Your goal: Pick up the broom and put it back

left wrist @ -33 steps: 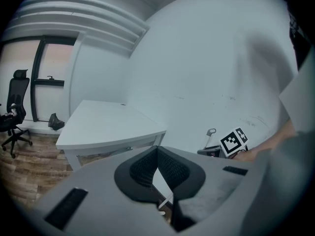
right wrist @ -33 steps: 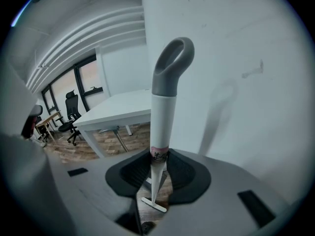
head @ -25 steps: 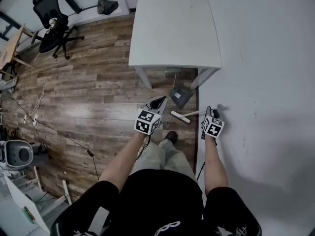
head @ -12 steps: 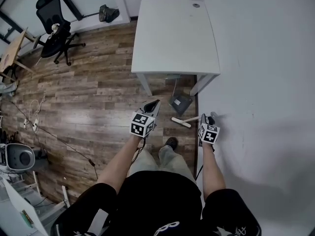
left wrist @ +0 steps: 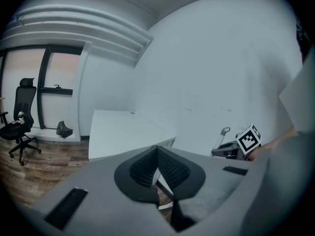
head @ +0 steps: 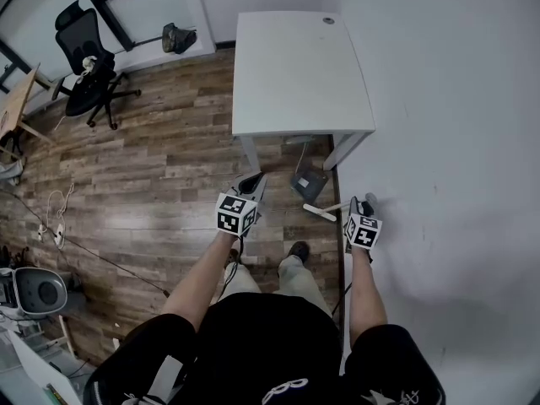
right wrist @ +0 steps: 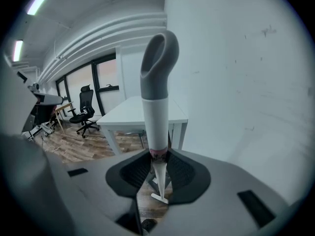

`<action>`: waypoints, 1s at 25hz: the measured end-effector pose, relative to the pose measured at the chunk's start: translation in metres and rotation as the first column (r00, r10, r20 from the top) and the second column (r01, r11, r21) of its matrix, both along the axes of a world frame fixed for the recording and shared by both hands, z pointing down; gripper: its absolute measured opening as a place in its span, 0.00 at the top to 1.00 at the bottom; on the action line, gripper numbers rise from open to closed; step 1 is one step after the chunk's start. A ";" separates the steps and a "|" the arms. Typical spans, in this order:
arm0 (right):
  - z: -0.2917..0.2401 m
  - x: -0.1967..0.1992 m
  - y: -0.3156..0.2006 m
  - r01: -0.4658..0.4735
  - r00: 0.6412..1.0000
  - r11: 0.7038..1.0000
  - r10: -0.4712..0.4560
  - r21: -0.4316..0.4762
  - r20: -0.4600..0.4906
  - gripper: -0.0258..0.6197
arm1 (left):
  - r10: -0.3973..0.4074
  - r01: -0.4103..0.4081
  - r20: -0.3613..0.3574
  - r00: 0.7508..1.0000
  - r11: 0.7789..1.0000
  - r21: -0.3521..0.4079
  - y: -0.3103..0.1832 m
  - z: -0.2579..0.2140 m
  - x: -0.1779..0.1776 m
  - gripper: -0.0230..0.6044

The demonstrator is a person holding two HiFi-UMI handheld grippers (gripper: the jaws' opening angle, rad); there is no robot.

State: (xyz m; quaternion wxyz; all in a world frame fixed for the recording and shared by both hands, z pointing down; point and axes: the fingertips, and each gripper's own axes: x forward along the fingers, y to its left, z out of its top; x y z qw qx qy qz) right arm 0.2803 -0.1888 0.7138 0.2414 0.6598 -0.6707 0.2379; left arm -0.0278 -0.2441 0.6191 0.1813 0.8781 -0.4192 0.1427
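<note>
The broom has a white handle (right wrist: pixel 156 117) with a grey looped end (right wrist: pixel 158 63) and a small flat head (head: pixel 321 213) low near the floor. My right gripper (right wrist: pixel 157 168) is shut on the handle, which stands up between its pads, close to the white wall. In the head view the right gripper (head: pixel 361 204) is at the wall's foot. My left gripper (head: pixel 251 182) hangs over the wood floor left of the broom. Its pads (left wrist: pixel 170 168) meet with nothing between them, and from there the right gripper's marker cube (left wrist: pixel 248 138) shows beside the wall.
A white table (head: pixel 295 66) stands against the wall just ahead. A grey dustpan (head: pixel 309 180) lies under its near edge. A black office chair (head: pixel 84 57) and a dark bag (head: pixel 175 36) are far left. Cables (head: pixel 55 218) trail across the floor.
Both grippers have risen and drawn back from the table. The broom has come along in the right gripper, its head lifting beside the wall. The left gripper has drifted left.
</note>
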 end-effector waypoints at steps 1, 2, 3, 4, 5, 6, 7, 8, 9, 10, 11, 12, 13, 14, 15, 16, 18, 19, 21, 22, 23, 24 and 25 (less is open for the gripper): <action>-0.008 -0.003 -0.001 -0.005 1.000 1.000 0.006 0.012 -0.006 0.78 | 0.002 -0.002 -0.003 1.000 1.000 0.004 -0.001 -0.003 -0.006 0.95; -0.017 -0.006 -0.002 -0.009 1.000 1.000 0.009 0.024 -0.010 0.78 | 0.004 -0.004 -0.005 1.000 1.000 0.008 -0.001 -0.006 -0.011 0.95; -0.026 -0.009 -0.003 -0.010 1.000 0.999 0.011 0.036 -0.014 0.78 | 0.006 -0.006 -0.006 1.000 1.000 0.014 -0.002 -0.009 -0.016 0.95; -0.035 -0.014 -0.004 -0.010 1.000 0.999 0.011 0.047 -0.018 0.78 | 0.010 -0.010 -0.007 1.000 1.000 0.020 -0.003 -0.013 -0.022 0.95; -0.044 -0.018 -0.005 -0.010 1.000 0.998 0.011 0.057 -0.022 0.78 | 0.013 -0.013 -0.008 1.000 1.000 0.026 -0.004 -0.017 -0.027 0.95; -0.052 -0.022 -0.005 -0.008 1.000 0.998 0.010 0.067 -0.026 0.78 | 0.015 -0.015 -0.011 1.000 0.999 0.031 -0.004 -0.021 -0.032 0.95; -0.061 -0.027 -0.006 -0.008 1.000 0.997 0.010 0.077 -0.030 0.78 | 0.017 -0.017 -0.014 1.000 0.999 0.038 -0.005 -0.025 -0.037 0.95; -0.069 -0.031 -0.007 -0.008 0.999 0.996 0.011 0.087 -0.032 0.78 | 0.019 -0.018 -0.018 1.000 0.999 0.044 -0.006 -0.030 -0.042 0.95; -0.077 -0.035 -0.008 -0.010 0.999 0.995 0.013 0.098 -0.034 0.78 | 0.021 -0.020 -0.021 1.000 0.999 0.051 -0.007 -0.034 -0.047 0.95; -0.085 -0.039 -0.008 -0.011 0.999 0.994 0.015 0.109 -0.035 0.78 | 0.023 -0.022 -0.023 0.999 0.998 0.057 -0.007 -0.039 -0.052 0.95; -0.093 -0.043 -0.008 -0.013 0.999 0.993 0.017 0.120 -0.034 0.78 | 0.025 -0.024 -0.024 0.999 0.998 0.062 -0.007 -0.043 -0.057 0.95; -0.100 -0.048 -0.007 -0.015 0.999 0.991 0.019 0.131 -0.031 0.78 | 0.027 -0.025 -0.024 0.999 0.997 0.067 -0.006 -0.046 -0.063 0.95; -0.106 -0.053 -0.006 -0.017 0.999 0.990 0.021 0.141 -0.028 0.78 | 0.029 -0.027 -0.024 0.999 0.997 0.070 -0.006 -0.049 -0.068 0.95; -0.112 -0.057 -0.006 -0.020 0.999 0.989 0.023 0.150 -0.023 0.78 | 0.031 -0.029 -0.024 0.999 0.997 0.073 -0.006 -0.052 -0.073 0.95; -0.117 -0.062 -0.006 -0.021 1.000 0.987 0.024 0.159 -0.018 0.78 | 0.033 -0.031 -0.024 0.999 0.997 0.076 -0.007 -0.054 -0.078 0.95; -0.122 -0.067 -0.006 -0.021 1.000 0.986 0.023 0.168 -0.013 0.78 | 0.036 -0.034 -0.023 0.999 0.996 0.078 -0.007 -0.056 -0.082 0.95; -0.132 -0.080 -0.005 -0.016 1.000 0.982 0.018 0.186 -0.008 0.78 | 0.044 -0.042 -0.022 0.999 0.996 0.083 -0.006 -0.059 -0.090 0.95; -0.137 -0.087 -0.005 -0.012 1.000 0.981 0.014 0.194 -0.007 0.78 | 0.049 -0.046 -0.022 0.999 0.995 0.087 -0.004 -0.061 -0.094 0.95; -0.145 -0.102 -0.005 -0.007 1.000 0.978 0.008 0.207 -0.004 0.78 | 0.058 -0.056 -0.022 0.998 0.994 0.095 -0.001 -0.065 -0.103 0.95; -0.148 -0.109 -0.005 -0.004 1.000 0.977 0.004 0.213 -0.002 0.78 | 0.063 -0.060 -0.022 0.998 0.993 0.099 0.000 -0.066 -0.107 0.95; -0.152 -0.117 -0.006 0.000 1.000 0.976 0.000 0.219 -0.001 0.78 | 0.067 -0.064 -0.022 0.998 0.993 0.102 0.001 -0.067 -0.111 0.95; -0.156 -0.124 -0.007 0.007 1.000 0.974 -0.007 0.224 -0.001 0.78 | 0.069 -0.066 -0.023 0.997 0.992 0.105 0.002 -0.068 -0.115 0.95; -0.159 -0.132 -0.008 0.014 1.000 0.973 -0.014 0.229 -0.001 0.78 | 0.070 -0.067 -0.025 0.997 0.992 0.108 0.002 -0.069 -0.120 0.95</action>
